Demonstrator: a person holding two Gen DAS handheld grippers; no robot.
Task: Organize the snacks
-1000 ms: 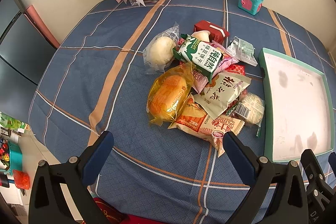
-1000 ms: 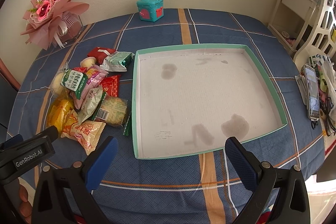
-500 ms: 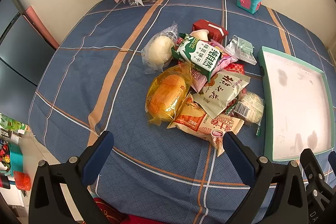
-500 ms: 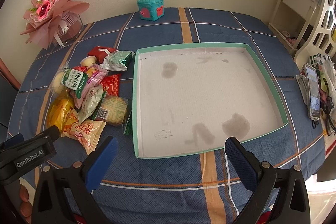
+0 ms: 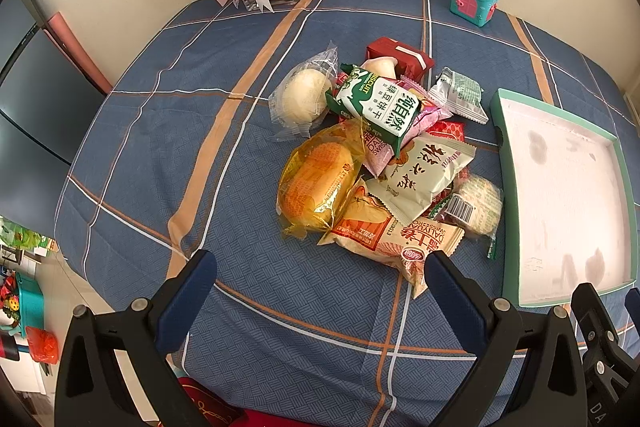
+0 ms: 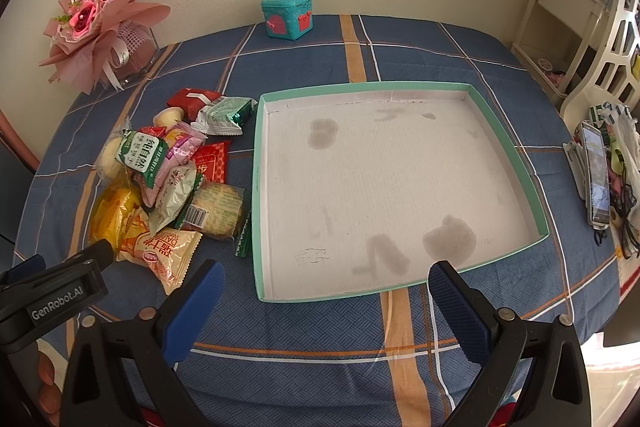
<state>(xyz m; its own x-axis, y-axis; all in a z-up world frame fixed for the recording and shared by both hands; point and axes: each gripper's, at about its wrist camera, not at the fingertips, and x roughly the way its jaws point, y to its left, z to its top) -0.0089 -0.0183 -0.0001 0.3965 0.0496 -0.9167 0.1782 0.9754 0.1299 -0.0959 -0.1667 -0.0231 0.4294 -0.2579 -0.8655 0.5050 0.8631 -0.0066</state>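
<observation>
The left gripper (image 5: 320, 279) has crept a little closer to the heap of wrapped snacks (image 5: 376, 155), fingers wide, holding nothing. The heap lies just beside the bare white tray with a green rim (image 6: 256, 187). The right gripper (image 6: 324, 291) hangs over the blue checked surface (image 6: 400, 59) near the tray, fingers wide too. Sorting looks unstarted.

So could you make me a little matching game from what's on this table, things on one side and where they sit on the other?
Things:
1. teal toy house box
2. pink paper flower bouquet
3. green-and-white biscuit packet
4. shallow teal-rimmed white tray

Places:
A. on top of the snack pile
B. far left corner, by the wall
C. right of the snack pile, nothing in it
D. far edge of the table, middle, near the wall

Pairs: 1-D, 2-B, 3-A, 4-C
</observation>
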